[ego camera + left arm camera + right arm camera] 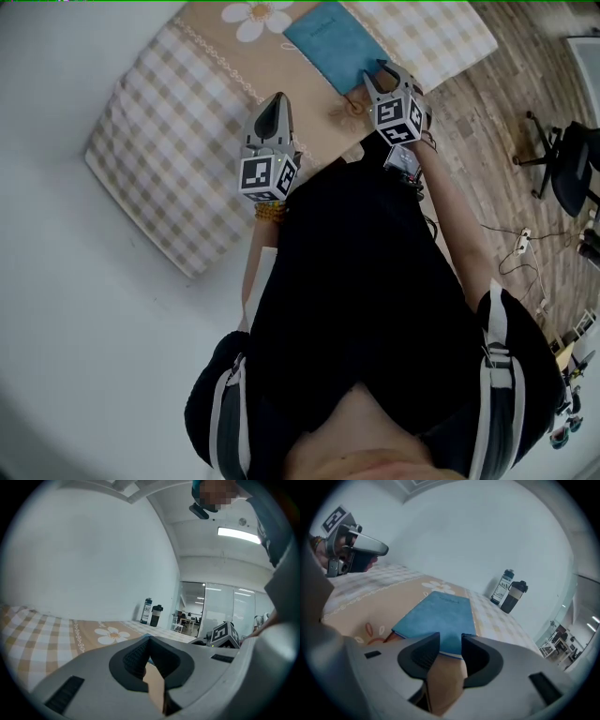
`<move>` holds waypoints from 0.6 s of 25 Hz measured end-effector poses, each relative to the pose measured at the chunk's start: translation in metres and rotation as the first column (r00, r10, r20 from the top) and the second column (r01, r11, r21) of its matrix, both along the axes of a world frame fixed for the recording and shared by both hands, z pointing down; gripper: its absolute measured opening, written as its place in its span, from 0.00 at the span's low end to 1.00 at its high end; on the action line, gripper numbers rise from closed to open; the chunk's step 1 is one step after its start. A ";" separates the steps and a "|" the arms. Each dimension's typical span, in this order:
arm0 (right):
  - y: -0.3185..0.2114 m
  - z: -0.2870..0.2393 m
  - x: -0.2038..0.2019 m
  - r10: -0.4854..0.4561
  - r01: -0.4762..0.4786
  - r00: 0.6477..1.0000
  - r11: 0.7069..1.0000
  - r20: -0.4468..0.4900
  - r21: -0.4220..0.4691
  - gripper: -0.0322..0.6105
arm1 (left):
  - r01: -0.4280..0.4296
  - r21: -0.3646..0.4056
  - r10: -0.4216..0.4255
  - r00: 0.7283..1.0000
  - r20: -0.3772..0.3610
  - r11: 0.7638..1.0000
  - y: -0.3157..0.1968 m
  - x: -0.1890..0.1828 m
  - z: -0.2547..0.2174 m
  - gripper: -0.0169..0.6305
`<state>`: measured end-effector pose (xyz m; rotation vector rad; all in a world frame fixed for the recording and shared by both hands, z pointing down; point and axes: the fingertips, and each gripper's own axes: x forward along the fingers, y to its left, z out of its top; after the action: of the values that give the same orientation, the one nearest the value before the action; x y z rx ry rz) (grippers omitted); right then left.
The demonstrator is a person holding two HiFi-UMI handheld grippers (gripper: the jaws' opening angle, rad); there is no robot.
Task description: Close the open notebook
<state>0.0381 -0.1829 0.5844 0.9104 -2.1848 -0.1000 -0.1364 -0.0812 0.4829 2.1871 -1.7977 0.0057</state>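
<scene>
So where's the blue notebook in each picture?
Head view: the blue notebook lies at the top centre, with the right gripper at its near corner.
Left gripper view: not clearly in it; the left gripper blocks that spot.
Right gripper view: the notebook is in the centre, just beyond the jaws.
Shared landmark: the white daisy print beside the notebook.

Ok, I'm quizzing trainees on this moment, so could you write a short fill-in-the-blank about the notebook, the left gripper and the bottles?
1. The notebook has a ____ cover.
2. The notebook lies ____, not open.
3. The left gripper is ____, with nothing between its jaws.
4. By the wall stand ____ bottles.

Missing words: blue; closed; shut; two.
</scene>
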 end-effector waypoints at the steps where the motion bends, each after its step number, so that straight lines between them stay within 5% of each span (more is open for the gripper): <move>1: -0.001 -0.003 0.000 0.004 -0.004 1.000 1.000 0.012 0.000 0.28 | -0.001 0.001 0.001 1.000 0.010 1.000 0.000 0.000 0.000 0.05; 8: -0.003 -0.073 -0.011 0.040 -0.057 0.968 0.996 0.249 0.063 0.20 | -0.013 0.043 0.011 0.999 0.050 0.999 -0.007 0.007 -0.012 0.05; 15: 0.016 -0.160 -0.022 0.018 -0.096 0.868 0.986 0.497 0.133 0.06 | -0.024 0.169 0.001 0.991 0.134 0.985 -0.014 0.019 -0.062 0.05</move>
<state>0.0161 -0.1672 0.4249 1.1905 -2.6491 -0.0035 -0.1171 -0.0956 0.4212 2.3675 -1.9201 0.0018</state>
